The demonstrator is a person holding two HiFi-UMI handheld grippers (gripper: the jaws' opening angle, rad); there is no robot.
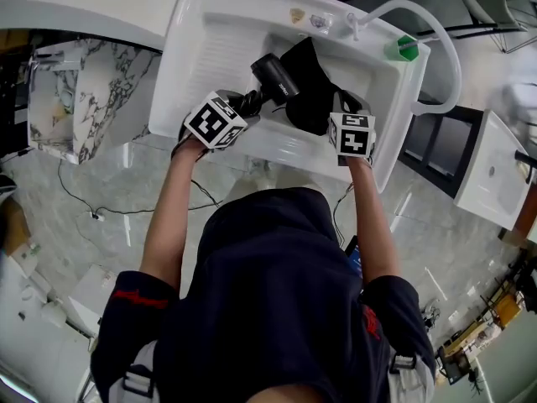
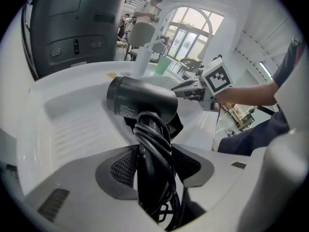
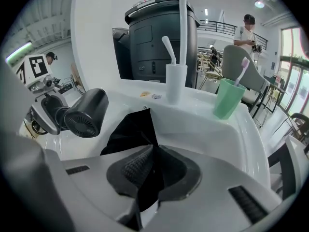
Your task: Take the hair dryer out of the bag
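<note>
One hair dryer (image 1: 275, 75) held outside one black bag (image 1: 312, 95) over a white sink (image 1: 218, 40).
The left gripper's (image 2: 153, 163) jaws stand wide, clamped on the dryer's cord-wrapped handle; the dryer sits at the bag's 10 o'clock. The right gripper's (image 3: 152, 173) jaws are nearly together, pinching the bag's fabric. Two cups, one white (image 3: 175, 83) and one green (image 3: 228, 98), stand on the rim at 2 o'clock.

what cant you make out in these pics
- Inside of the black cloth bag: its own folds hide it in the right gripper view and head view.
- Plug of the black hair dryer: the wrapped cord drops behind the left tongs in the left gripper view.
- Dryer's label print: too small there.
- Bag's edge inside the shut right tongs: hidden by the pads.
</note>
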